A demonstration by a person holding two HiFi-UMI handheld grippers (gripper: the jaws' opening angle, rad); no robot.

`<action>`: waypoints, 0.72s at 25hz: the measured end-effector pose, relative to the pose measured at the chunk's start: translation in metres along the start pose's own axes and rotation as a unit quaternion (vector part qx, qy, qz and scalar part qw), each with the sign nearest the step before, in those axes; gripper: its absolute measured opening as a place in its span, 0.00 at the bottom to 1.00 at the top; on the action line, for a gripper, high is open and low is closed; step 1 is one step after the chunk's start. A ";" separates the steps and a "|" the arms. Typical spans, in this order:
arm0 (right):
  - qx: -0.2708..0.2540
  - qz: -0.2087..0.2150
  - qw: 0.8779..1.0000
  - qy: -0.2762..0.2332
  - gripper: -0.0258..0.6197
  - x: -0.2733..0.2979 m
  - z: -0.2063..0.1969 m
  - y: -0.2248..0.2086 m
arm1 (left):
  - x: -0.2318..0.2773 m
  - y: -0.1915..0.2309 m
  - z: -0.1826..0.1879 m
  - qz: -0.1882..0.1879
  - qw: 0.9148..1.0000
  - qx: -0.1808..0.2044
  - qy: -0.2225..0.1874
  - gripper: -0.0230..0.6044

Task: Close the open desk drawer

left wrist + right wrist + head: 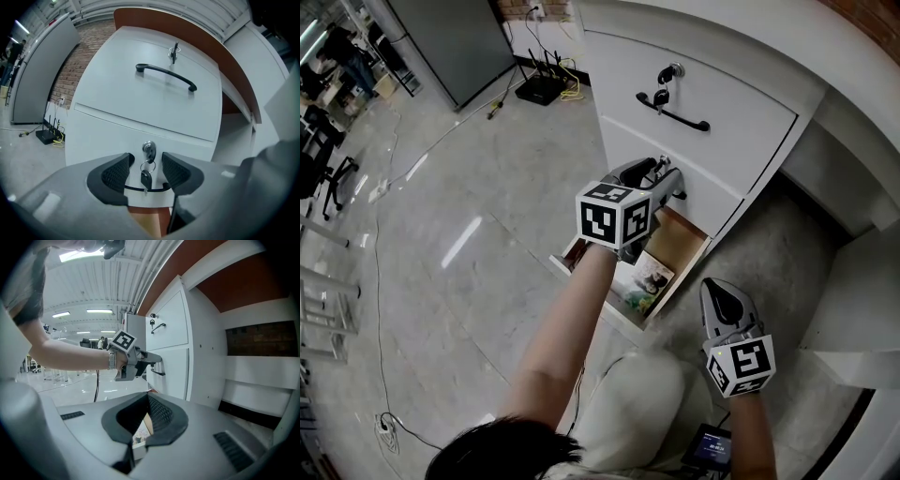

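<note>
Left hand-held gripper (146,169) gapes wide around the key (146,178) and black handle (133,189) of the shut middle drawer (108,140), gripping neither. Beneath it, the bottom drawer (687,261) stands pulled out, booklet (642,281) inside. Right hand-held gripper (719,292) is closed, empty.

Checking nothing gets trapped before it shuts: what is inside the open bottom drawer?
A booklet with a picture cover lies on the wooden bottom of the drawer. The left gripper and forearm cover its left part; its back is out of sight.
</note>
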State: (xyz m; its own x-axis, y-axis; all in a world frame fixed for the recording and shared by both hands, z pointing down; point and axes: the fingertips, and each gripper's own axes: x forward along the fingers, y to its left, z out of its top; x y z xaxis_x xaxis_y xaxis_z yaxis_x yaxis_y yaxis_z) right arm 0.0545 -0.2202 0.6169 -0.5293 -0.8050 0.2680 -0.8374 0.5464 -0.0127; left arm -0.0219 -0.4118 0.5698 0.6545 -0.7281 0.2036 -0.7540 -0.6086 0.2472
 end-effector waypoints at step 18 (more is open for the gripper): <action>-0.006 0.001 1.000 0.002 0.05 0.000 0.001 0.004 | 0.005 -0.010 0.004 0.057 0.997 0.051 -0.025 0.29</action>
State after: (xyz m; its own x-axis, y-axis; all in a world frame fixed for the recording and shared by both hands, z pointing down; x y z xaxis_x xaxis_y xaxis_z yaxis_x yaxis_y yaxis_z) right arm 0.0507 -0.2183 0.6164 -0.5311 -0.8026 0.2717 -0.8343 0.5513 -0.0025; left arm -0.0115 -0.4111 0.5643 0.5621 -0.8082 0.1760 -0.8271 -0.5474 0.1277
